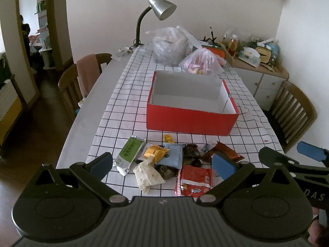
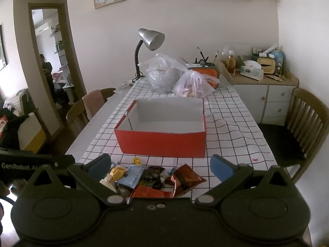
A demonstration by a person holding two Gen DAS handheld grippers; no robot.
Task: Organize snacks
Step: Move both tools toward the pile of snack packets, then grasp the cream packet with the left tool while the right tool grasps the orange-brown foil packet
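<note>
An empty red box (image 1: 191,119) with a white inside stands open on the checked tablecloth; it also shows in the right wrist view (image 2: 162,142). A heap of snack packets lies in front of it: a green-and-silver pack (image 1: 129,154), a gold packet (image 1: 155,153), a light blue pouch (image 1: 172,156), a white wrapper (image 1: 148,176), a red packet (image 1: 195,182) and a brown foil packet (image 2: 185,179). My left gripper (image 1: 162,165) is open above the heap. My right gripper (image 2: 161,167) is open above the heap too, and its fingers (image 1: 310,151) show at the right of the left wrist view.
Two clear plastic bags (image 1: 170,45) (image 1: 202,61) and a silver desk lamp (image 1: 161,7) stand behind the box. Wooden chairs stand at the left (image 1: 70,86) and right (image 1: 292,111). A cluttered sideboard (image 1: 261,72) is at the back right.
</note>
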